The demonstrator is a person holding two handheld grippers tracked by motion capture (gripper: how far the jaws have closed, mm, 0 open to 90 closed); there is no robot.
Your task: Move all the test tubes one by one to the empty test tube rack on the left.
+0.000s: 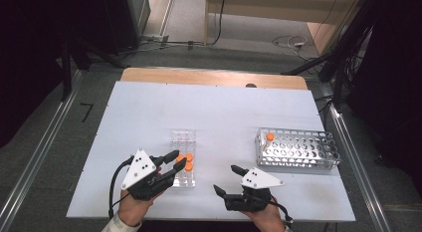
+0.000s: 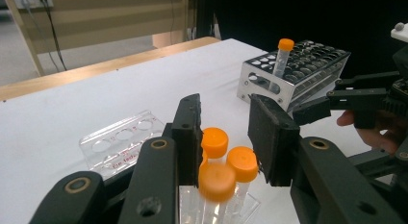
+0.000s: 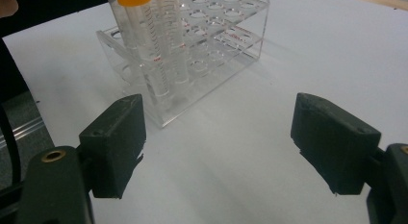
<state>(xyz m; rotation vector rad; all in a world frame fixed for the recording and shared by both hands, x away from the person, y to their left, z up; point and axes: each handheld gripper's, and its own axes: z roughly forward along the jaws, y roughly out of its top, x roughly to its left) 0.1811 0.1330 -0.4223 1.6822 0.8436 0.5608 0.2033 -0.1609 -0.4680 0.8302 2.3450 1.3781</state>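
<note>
A clear acrylic rack (image 1: 183, 142) (image 2: 120, 142) (image 3: 211, 36) stands left of centre and holds three orange-capped tubes (image 1: 186, 161) (image 2: 214, 142) (image 3: 137, 36) at its near end. My left gripper (image 1: 177, 160) (image 2: 226, 123) is open, its jaws on either side of those caps without touching them. A metal rack (image 1: 298, 151) (image 2: 308, 65) at the right holds one orange-capped tube (image 1: 269, 137) (image 2: 283, 58) in its near-left corner. My right gripper (image 1: 225, 178) (image 3: 219, 142) is open and empty over bare table between the two racks, facing the clear rack.
The white table top (image 1: 219, 107) has free room behind both racks, and its wooden far edge (image 1: 214, 77) shows beyond. Metal rails (image 1: 45, 152) run along the floor on both sides. Cables lie on the floor at the back.
</note>
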